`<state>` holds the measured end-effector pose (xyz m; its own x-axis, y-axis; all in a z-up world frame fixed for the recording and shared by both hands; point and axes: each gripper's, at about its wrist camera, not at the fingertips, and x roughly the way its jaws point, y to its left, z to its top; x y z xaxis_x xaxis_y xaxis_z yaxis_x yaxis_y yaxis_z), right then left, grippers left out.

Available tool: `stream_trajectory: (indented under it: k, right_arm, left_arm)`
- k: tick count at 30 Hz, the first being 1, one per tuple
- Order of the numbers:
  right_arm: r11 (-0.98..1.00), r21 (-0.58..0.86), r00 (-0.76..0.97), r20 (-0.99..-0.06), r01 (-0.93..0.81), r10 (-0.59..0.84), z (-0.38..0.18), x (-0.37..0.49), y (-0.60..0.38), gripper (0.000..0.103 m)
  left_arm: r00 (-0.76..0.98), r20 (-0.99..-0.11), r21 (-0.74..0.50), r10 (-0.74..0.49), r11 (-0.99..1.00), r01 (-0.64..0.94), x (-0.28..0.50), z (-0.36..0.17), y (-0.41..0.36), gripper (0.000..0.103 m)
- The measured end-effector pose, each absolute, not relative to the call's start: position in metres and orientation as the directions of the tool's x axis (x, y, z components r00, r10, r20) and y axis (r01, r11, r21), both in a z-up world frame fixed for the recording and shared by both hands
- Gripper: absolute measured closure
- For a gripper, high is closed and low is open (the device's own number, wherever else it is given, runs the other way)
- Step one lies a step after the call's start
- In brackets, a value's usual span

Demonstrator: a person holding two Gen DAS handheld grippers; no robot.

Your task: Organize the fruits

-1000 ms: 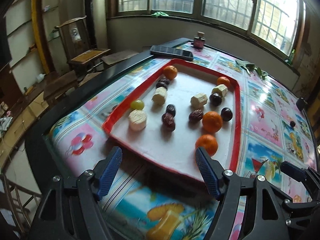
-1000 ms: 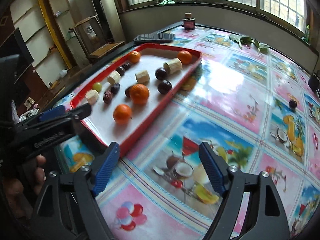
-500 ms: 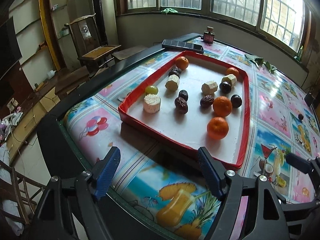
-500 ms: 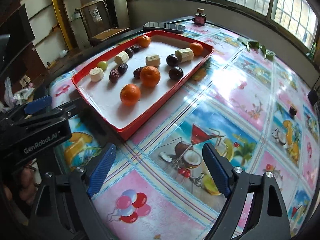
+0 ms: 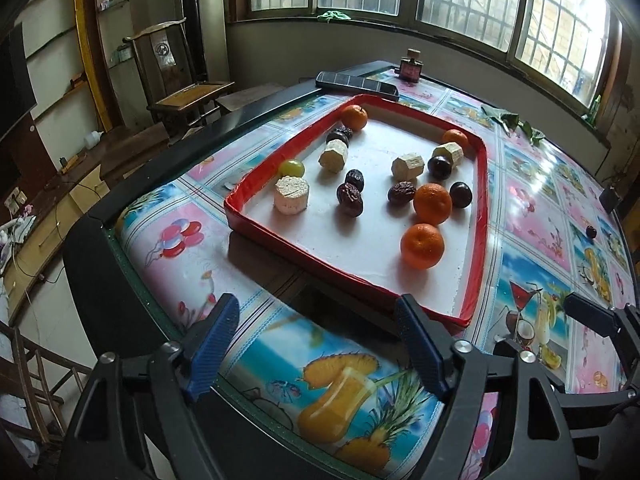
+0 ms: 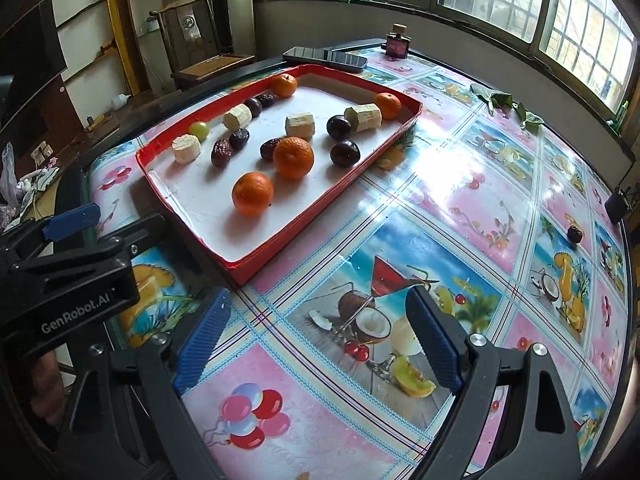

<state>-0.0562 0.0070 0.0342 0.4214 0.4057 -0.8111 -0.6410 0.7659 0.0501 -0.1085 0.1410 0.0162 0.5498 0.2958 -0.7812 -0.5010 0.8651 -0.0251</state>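
Hovering short of the red tray [image 5: 478, 216] — left gripper [image 5: 320, 346] opening, right gripper [image 6: 318, 340] spread, both empty — risking nudging round oranges [image 5: 422, 246] into rolling.

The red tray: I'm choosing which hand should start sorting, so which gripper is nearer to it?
Left. The left gripper hangs at the red tray's near edge, jaws opening, empty. The right gripper is off the tray's corner over bare tablecloth, open.
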Motion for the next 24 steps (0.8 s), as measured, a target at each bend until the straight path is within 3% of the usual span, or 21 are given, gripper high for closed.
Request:
stream_trajectory:
  k: [9, 16, 20, 24]
  right_arm:
    - [0.768, 0.052, 0.420, -0.812, -0.639, 0.405, 0.0352, -0.0557, 0.0067, 0.014]
    - [0.774, 0.058, 0.420, -0.813, -0.631, 0.404, 0.0351, -0.0549, 0.0068, 0.014]
    - [0.775, 0.059, 0.417, -0.816, -0.629, 0.401, 0.0341, -0.0535, 0.0064, 0.014]
    - [0.775, 0.059, 0.417, -0.816, -0.630, 0.401, 0.0339, -0.0534, 0.0062, 0.014]
  left_arm:
    - [0.544, -0.805, -0.059, 0.235, 0.882, -0.468, -0.1058, 0.0122, 0.1412, 0.017]
    - [0.523, -0.792, 0.016, 0.315, 0.867, -0.498, -0.1064, 0.0192, 0.1386, 0.017]
    - [0.537, -0.805, -0.051, 0.254, 0.871, -0.489, -0.1109, 0.0175, 0.1437, 0.017]
    - [0.499, -0.818, -0.002, 0.286, 0.866, -0.500, -0.1107, 0.0116, 0.1427, 0.017]
